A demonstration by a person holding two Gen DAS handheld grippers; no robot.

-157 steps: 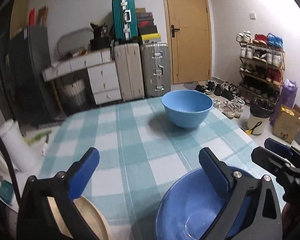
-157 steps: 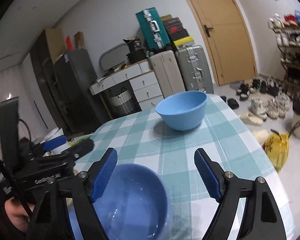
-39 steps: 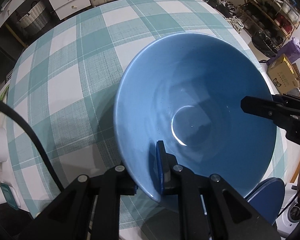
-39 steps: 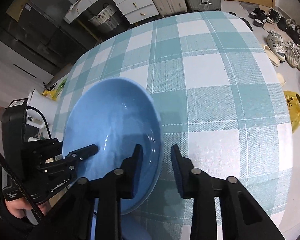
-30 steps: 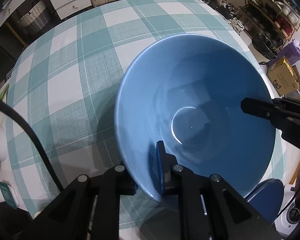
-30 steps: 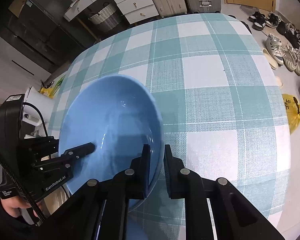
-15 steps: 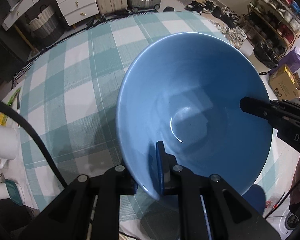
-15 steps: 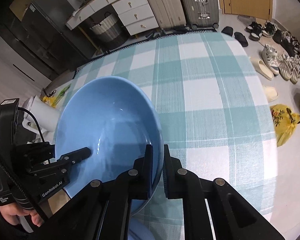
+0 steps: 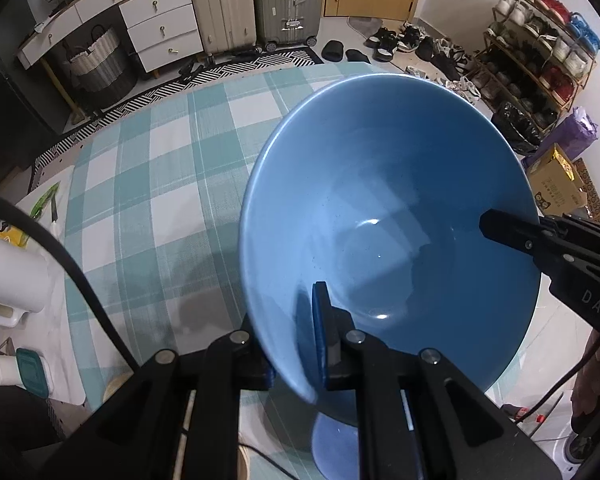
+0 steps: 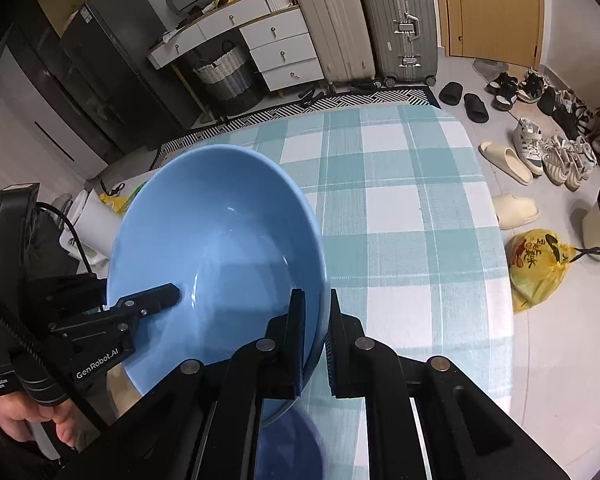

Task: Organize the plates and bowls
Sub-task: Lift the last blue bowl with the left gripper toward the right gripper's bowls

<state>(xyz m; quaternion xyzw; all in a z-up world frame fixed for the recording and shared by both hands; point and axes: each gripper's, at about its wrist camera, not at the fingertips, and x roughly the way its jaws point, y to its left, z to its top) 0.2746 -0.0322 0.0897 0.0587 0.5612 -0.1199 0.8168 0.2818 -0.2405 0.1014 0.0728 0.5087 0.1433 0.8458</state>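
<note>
While grippers clamp bowl (image 9: pixel 388 216), tablecloth (image 9: pixel 160 184) beneath.

**Room clutter around the checked tabletop**

I see the teal-and-white checked tabletop (image 10: pixel 400 208) filling mid-frame in the right wrist view. At the top stand two suitcases, one beige (image 10: pixel 332 24) and one silver (image 10: pixel 400 20), beside a white drawer unit (image 10: pixel 284 48) and a woven basket (image 10: pixel 228 76). A wooden door (image 10: pixel 496 8) sits upper right. Slippers (image 10: pixel 504 160) and sneakers lie at right, with a yellow bag (image 10: pixel 540 268) on the floor. In the left wrist view, a shoe rack (image 9: pixel 540 40) occupies the upper right and a white jug (image 9: pixel 12 272) the left edge.
</note>
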